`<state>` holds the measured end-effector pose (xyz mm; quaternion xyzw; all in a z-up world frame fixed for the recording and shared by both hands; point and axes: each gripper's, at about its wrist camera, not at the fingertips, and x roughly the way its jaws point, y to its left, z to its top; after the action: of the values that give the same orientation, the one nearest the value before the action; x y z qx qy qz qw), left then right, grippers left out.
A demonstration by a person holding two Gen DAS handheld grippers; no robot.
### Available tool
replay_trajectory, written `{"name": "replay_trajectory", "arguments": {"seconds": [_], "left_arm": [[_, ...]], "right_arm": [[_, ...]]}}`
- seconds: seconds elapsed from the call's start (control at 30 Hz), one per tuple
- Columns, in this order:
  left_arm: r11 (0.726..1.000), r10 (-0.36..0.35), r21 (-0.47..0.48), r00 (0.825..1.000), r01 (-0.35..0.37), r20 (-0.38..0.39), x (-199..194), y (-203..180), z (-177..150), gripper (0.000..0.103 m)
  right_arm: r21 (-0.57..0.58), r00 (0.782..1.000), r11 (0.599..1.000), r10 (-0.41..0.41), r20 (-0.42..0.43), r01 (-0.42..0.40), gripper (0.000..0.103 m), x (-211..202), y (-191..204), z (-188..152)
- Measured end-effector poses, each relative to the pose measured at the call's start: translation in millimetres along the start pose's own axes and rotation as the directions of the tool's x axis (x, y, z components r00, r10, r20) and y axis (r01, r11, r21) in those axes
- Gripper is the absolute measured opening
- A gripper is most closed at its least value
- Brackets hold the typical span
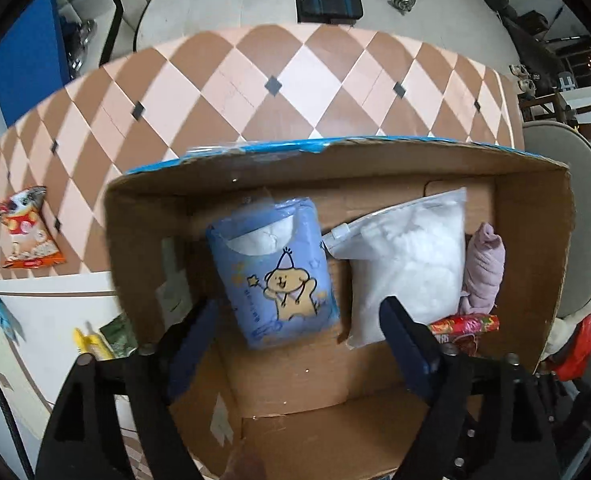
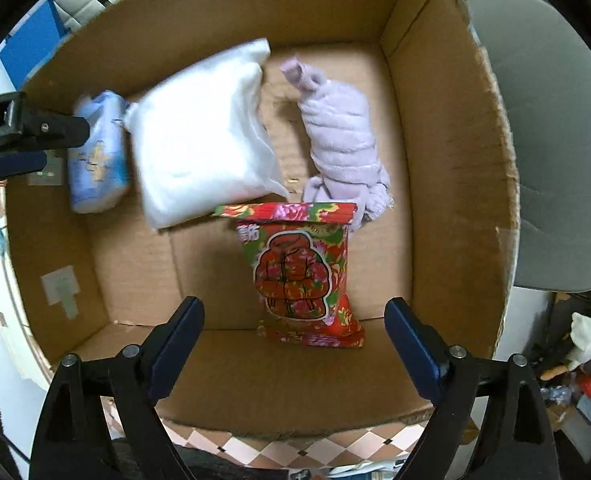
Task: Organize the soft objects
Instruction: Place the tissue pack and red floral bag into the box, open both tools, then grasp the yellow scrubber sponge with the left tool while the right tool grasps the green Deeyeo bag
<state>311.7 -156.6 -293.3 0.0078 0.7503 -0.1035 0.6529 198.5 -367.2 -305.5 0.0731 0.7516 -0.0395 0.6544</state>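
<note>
An open cardboard box (image 1: 143, 240) (image 2: 447, 160) holds a blue tissue pack with a cartoon bear (image 1: 279, 268) (image 2: 95, 160), a white soft bag (image 1: 407, 256) (image 2: 203, 132), a rolled lilac cloth (image 1: 485, 268) (image 2: 343, 140) and a red floral packet (image 1: 465, 326) (image 2: 301, 272). My left gripper (image 1: 299, 320) is open and empty above the blue pack. It also shows at the left of the right wrist view (image 2: 35, 140). My right gripper (image 2: 293, 316) is open and empty over the red packet.
The box stands on a table with a diamond-pattern cloth (image 1: 255, 80). An orange snack bag (image 1: 25, 236) lies on the cloth at the left. A grey chair (image 2: 551, 140) stands to the right of the box. Green and yellow packets (image 1: 103, 340) lie left of the box.
</note>
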Motion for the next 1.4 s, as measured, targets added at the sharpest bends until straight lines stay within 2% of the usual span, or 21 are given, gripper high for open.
{"name": "replay_trajectory", "arguments": {"seconds": [0.07, 0.13, 0.4, 0.57, 0.7, 0.77, 0.83, 0.9, 0.97, 1.03, 1.1, 1.2, 1.27, 1.37, 1.4], "left_arm": [[1.000, 0.012, 0.007, 1.000, -0.012, 0.025, -8, -2, -4, 0.094], [1.000, 0.011, 0.008, 0.999, -0.011, 0.049, -17, -5, -12, 0.100], [0.998, -0.011, 0.057, 0.987, 0.002, 0.161, -52, -21, -60, 0.100], [0.998, -0.040, 0.050, 0.975, 0.030, 0.218, -74, -13, -97, 0.100], [0.998, -0.054, -0.010, 0.962, 0.059, 0.267, -96, 15, -117, 0.100], [0.998, -0.036, -0.034, 0.952, 0.048, 0.303, -112, 38, -128, 0.100], [0.998, 0.025, -0.056, 0.935, -0.006, 0.355, -128, 70, -143, 0.100], [0.990, 0.122, -0.110, 0.919, -0.087, 0.374, -134, 106, -157, 0.100], [0.982, 0.155, -0.159, 0.917, -0.103, 0.367, -128, 147, -170, 0.100], [0.975, 0.178, -0.188, 0.930, -0.122, 0.322, -111, 178, -176, 0.100], [0.973, 0.178, -0.186, 0.952, -0.134, 0.249, -77, 208, -174, 0.100], [0.979, 0.181, -0.117, 0.971, -0.164, 0.154, -29, 219, -167, 0.099], [0.984, 0.173, -0.047, 0.980, -0.169, 0.093, 7, 215, -157, 0.099], [0.983, 0.179, 0.033, 0.983, -0.181, 0.038, 47, 205, -145, 0.098], [0.983, 0.178, 0.042, 0.984, -0.179, 0.028, 54, 203, -142, 0.088]], "right_arm": [[0.005, 1.000, 1.000, -0.005, 0.027, 0.005, 0.103, -10, 0, 0], [0.009, 0.997, 1.000, -0.029, 0.064, 0.029, 0.103, -19, 2, -2], [0.029, 0.990, 0.999, -0.046, 0.133, 0.043, 0.103, -46, 9, -23], [0.039, 0.983, 0.999, -0.038, 0.180, 0.031, 0.103, -70, 18, -44], [0.038, 0.972, 0.999, 0.009, 0.233, -0.018, 0.103, -99, 41, -60], [0.027, 0.963, 0.997, 0.060, 0.263, -0.070, 0.103, -116, 61, -68], [0.000, 0.956, 0.994, 0.108, 0.274, -0.112, 0.103, -127, 86, -73], [-0.038, 0.949, 0.989, 0.150, 0.276, -0.145, 0.103, -132, 120, -79], [-0.113, 0.952, 0.981, 0.180, 0.247, -0.156, 0.103, -128, 164, -81], [-0.172, 0.958, 0.972, 0.196, 0.208, -0.161, 0.103, -117, 203, -80], [-0.223, 0.964, 0.963, 0.195, 0.179, -0.153, 0.103, -105, 241, -75], [-0.241, 0.975, 0.962, 0.167, 0.145, -0.129, 0.103, -81, 281, -62], [-0.236, 0.981, 0.965, 0.147, 0.124, -0.114, 0.101, -69, 294, -54], [-0.233, 0.991, 0.969, 0.103, 0.088, -0.080, 0.095, -51, 308, -39], [-0.233, 0.993, 0.970, 0.090, 0.077, -0.069, 0.093, -45, 311, -34]]}}
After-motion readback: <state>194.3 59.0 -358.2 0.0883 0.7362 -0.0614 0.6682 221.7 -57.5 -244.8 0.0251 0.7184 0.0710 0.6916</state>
